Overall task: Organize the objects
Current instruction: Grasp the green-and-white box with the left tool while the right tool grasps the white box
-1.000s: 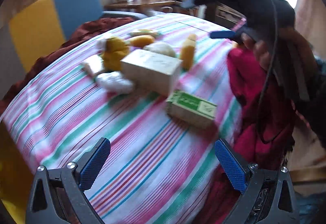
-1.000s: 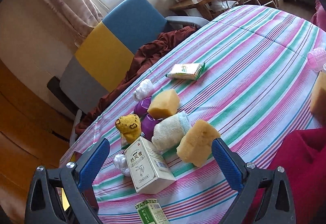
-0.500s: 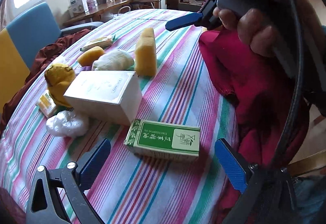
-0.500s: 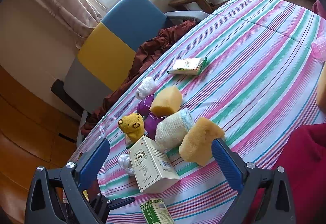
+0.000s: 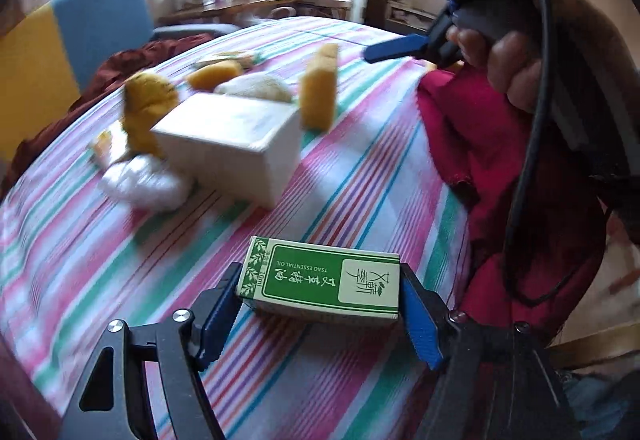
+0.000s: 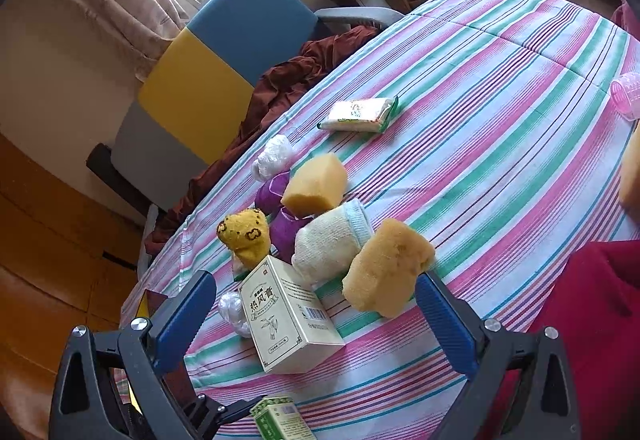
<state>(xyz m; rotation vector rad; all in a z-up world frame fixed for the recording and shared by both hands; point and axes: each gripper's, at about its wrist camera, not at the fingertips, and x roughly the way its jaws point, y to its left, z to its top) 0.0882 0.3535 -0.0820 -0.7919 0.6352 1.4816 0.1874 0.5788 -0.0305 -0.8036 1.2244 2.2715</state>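
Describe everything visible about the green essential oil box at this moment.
The green box is a small flat cardboard carton: green top panel, leafy border at one end, a pale label patch, white lettering. It lies flat on the striped tablecloth, near the edge, apart from the other items. The left gripper has just been closing, its blue pads at the box's two short ends.

A small green-and-white cardboard box (image 5: 320, 287) printed "Tsao Essential Oil" lay flat on its broad face near the edge of the striped cloth, its two short ends between blue pads. Just beyond it a larger cream carton (image 6: 289, 316) with black characters and a barcode lay on its side, flanked by a crumpled clear plastic wad (image 6: 233, 312), a yellow patterned stuffed toy (image 6: 245, 236), a rolled white towel (image 6: 329, 240) and a porous yellow sponge (image 6: 386, 266). Farther off lay a second yellow sponge block (image 6: 316, 186), purple plastic pieces (image 6: 272, 192), another clear wad (image 6: 274, 156) and a flat green-edged packet (image 6: 360, 114).
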